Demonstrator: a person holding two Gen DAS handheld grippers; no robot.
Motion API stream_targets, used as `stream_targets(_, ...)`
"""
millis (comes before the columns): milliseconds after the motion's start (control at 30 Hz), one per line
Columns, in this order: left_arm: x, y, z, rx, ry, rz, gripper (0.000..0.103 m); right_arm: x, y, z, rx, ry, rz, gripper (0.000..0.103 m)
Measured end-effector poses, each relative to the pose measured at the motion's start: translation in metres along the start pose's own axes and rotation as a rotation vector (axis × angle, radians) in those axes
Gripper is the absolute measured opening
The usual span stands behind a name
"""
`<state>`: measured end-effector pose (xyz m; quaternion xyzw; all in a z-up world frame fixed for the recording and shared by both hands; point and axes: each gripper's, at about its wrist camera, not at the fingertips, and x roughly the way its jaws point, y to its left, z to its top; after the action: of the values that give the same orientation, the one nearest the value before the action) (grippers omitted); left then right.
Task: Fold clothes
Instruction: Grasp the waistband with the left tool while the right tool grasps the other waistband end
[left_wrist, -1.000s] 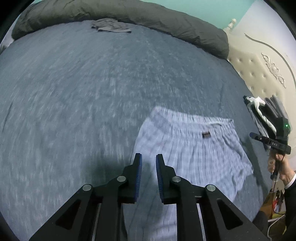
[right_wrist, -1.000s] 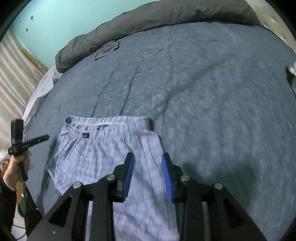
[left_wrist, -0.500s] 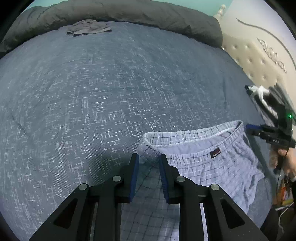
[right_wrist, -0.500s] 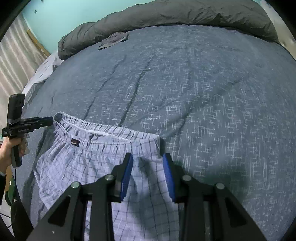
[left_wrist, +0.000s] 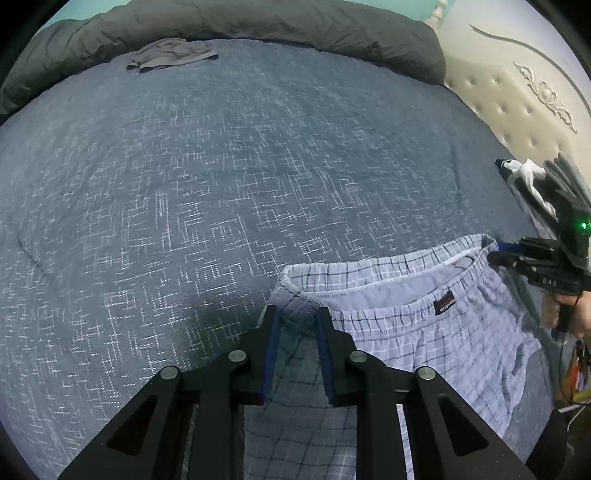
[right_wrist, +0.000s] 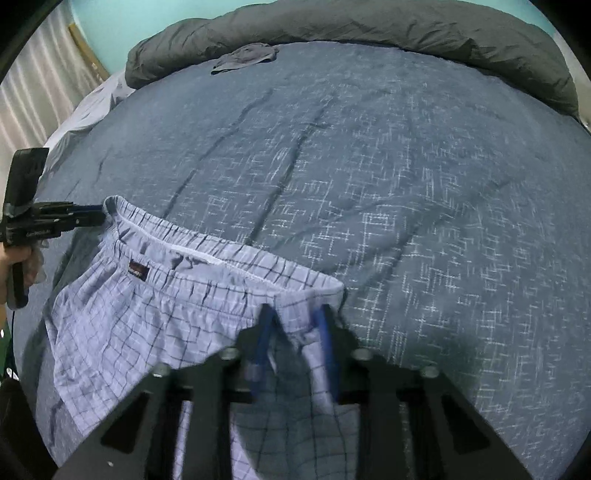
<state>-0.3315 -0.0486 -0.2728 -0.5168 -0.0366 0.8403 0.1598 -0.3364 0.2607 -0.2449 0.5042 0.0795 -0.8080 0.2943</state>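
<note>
Plaid shorts (left_wrist: 436, 332) are lying on the near part of a bed (left_wrist: 221, 184) covered in a dark blue patterned spread, waistband toward the middle of the bed and partly gaping open.

The left gripper (left_wrist: 297, 326) is reaching down at the left corner of the waistband. Its jaws are standing narrow and closing, with the corner of the fabric sitting between the blue pads (left_wrist: 271, 354); whether the pads are pressing the cloth yet is not clear. In the right wrist view this gripper is showing at the left edge, its tip at the same waistband corner (right_wrist: 88, 218), with a hand (right_wrist: 14, 262) around its handle.

The right gripper (right_wrist: 295, 325) is at the opposite corner of the waistband. Its jaws are closing and blurred by the motion, and bunched plaid fabric is sitting between the blue pads (right_wrist: 260, 343). In the left wrist view it is appearing at the right edge, its tip against the waistband's far corner.

A grey garment (left_wrist: 171, 55) is lying well apart at the far side of the bed, just beside a rolled dark duvet (left_wrist: 258, 22). A tufted headboard (left_wrist: 517, 110) is standing to the right.
</note>
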Motion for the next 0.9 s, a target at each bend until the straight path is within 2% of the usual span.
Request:
stream_targets(67, -0.003, -0.002, 0.001, 0.008, -0.009, 0.004, 0.017, -0.005, 0.002, 0.001, -0.006, -0.012, -0.007, 0.007)
stream_targets(300, -0.025, -0.007, 0.007, 0.001, -0.071, -0.022, 0.013, -0.030, -0.009, 0.006, 0.035, -0.094, 0.026, 0.006)
stream_targets(467, -0.029, -0.008, 0.022, -0.069, -0.099, -0.090, 0.012, -0.038, -0.027, 0.014, 0.094, -0.124, 0.017, 0.006)
stream_targets(633, -0.011, -0.009, 0.039, -0.091, -0.074, -0.086, 0.012, -0.031, -0.038, 0.024, 0.121, -0.117, -0.005, 0.006)
stream_targets(767, 0.008, -0.002, 0.045, -0.124, -0.045, -0.069, 0.012, -0.016, -0.044, 0.029, 0.129, -0.079, -0.034, 0.006)
stream_targets(900, 0.016, 0.008, 0.045, -0.157, -0.037, -0.083, 0.015, -0.003, -0.047, 0.029, 0.161, -0.071, -0.009, 0.006)
